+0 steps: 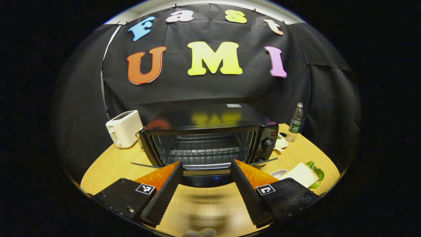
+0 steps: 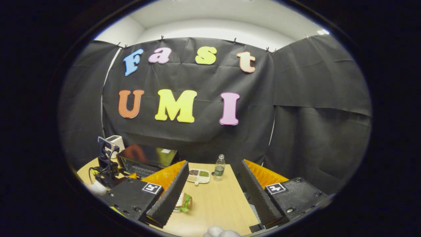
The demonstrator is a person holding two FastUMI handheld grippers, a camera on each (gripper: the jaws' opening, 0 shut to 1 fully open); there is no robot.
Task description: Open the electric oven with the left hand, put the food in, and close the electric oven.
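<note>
Left gripper view: black electric oven [image 1: 207, 141], door down, bare racks.

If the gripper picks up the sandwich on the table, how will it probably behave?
The sandwich will probably squash easily: its bread looks soft. The lettuce sticking out suggests loose layers, so they may slide apart if squeezed unevenly. It looks light and flat, so rolling seems unlikely.

The left tool [image 1: 206, 171] hangs spread before the oven [image 1: 210, 141], whose door seems lowered.
</note>
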